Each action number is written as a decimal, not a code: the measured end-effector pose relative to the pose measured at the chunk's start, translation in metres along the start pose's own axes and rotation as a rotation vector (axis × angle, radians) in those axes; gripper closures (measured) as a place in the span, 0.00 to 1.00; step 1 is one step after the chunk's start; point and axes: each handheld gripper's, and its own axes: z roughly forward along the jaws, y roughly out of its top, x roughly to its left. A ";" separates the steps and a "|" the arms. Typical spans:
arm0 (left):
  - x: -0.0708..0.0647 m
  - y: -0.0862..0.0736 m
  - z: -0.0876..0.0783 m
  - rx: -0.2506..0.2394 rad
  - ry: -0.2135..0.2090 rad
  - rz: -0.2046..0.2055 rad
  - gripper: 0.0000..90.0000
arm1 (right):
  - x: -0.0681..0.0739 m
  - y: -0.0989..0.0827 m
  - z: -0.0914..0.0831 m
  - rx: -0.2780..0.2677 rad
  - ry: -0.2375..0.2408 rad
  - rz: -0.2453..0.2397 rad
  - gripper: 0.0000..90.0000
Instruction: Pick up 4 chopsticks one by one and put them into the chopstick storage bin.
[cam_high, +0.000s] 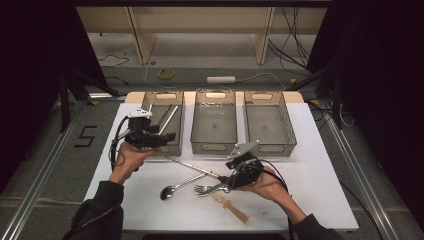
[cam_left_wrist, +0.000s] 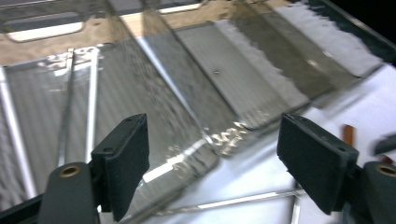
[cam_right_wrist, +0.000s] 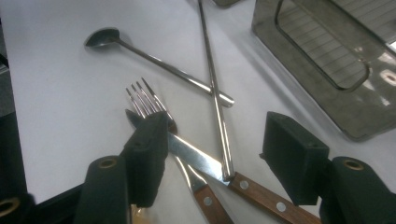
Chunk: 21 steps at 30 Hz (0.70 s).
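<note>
The left tool (cam_high: 167, 137) hung with jaws wide and nothing between them over the near end of the left basket (cam_high: 150, 105), where chopsticks (cam_high: 167, 119) lay. The right tool (cam_right_wrist: 215, 151) stood open, low over the wooden-handled knife (cam_right_wrist: 219, 170) and fork (cam_right_wrist: 149, 105) on the white tabletop (cam_high: 310, 170), its pads at either side of them without pressing.

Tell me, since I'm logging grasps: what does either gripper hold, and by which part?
Nothing: the left gripper is open over the bins, and the right gripper straddles the knife, not gripping.
</note>
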 end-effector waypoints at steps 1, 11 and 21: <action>-0.002 -0.003 -0.002 -0.002 -0.007 0.008 0.26 | -0.001 0.001 0.001 0.007 0.000 -0.003 0.48; -0.028 -0.030 -0.011 -0.041 -0.065 0.048 0.22 | -0.007 0.011 0.014 0.088 0.026 0.000 0.56; -0.044 -0.058 -0.016 -0.054 -0.060 0.128 0.21 | -0.008 0.014 0.027 0.149 0.025 -0.029 0.67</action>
